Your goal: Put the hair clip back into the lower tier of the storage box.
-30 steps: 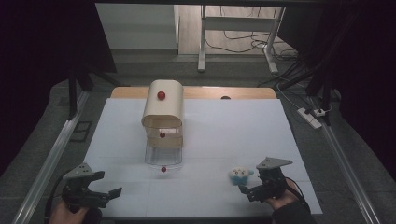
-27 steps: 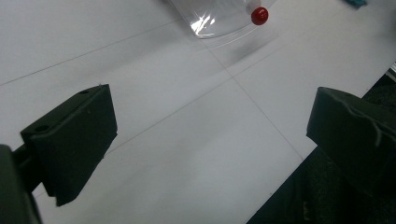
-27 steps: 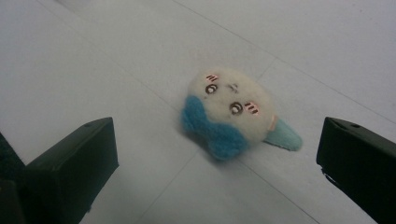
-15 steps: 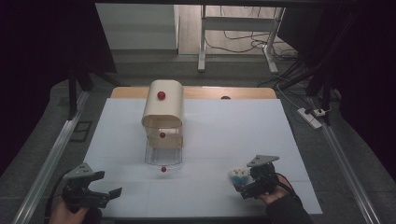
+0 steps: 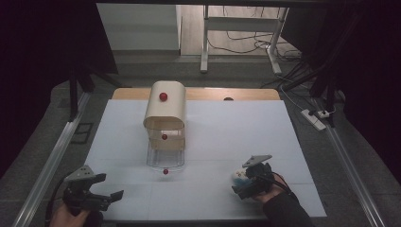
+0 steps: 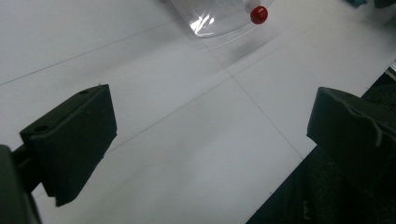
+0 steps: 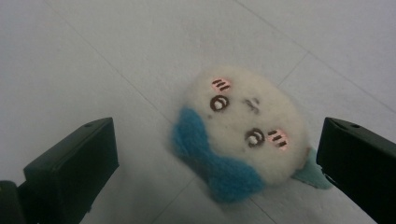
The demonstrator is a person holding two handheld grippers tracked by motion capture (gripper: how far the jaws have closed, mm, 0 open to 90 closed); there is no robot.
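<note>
Right claw (image 5: pixel 242 185) sits at approx. 5 o'clock on the desk (image 5: pixel 227 127), jaws wide apart, holding nothing. In the right gripper view the plush toy (image 7: pixel 245 133) lies between the two jaws, not touching either; it is round and cream-white w/ a blue part at its lower side, a small face w/ pink cheek marks, and it rests flat on the white desk top. In the high view the same toy (image 5: pixel 239 175) is just beside the claw, at its 11 o'clock side, partly covered by it. The person's hand (image 5: pixel 272 187) holds this claw from behind.

Left claw (image 5: pixel 97 196) is at approx. 7 o'clock, near the front-left corner of the desk, also wide open and empty; the left gripper view shows bare white surface between its jaws.

Farther, near the desk centre, stands a clear container (image 5: pixel 165 153) w/ a small red knob (image 5: pixel 165 171) at its near edge; this knob shows too in the left gripper view (image 6: pixel 258 14), at 1 o'clock. Behind it, toward 12 o'clock, is a rounded beige box (image 5: pixel 164 106) w/ a red knob on top; the two seem joined, I cannot tell exactly how.
</note>
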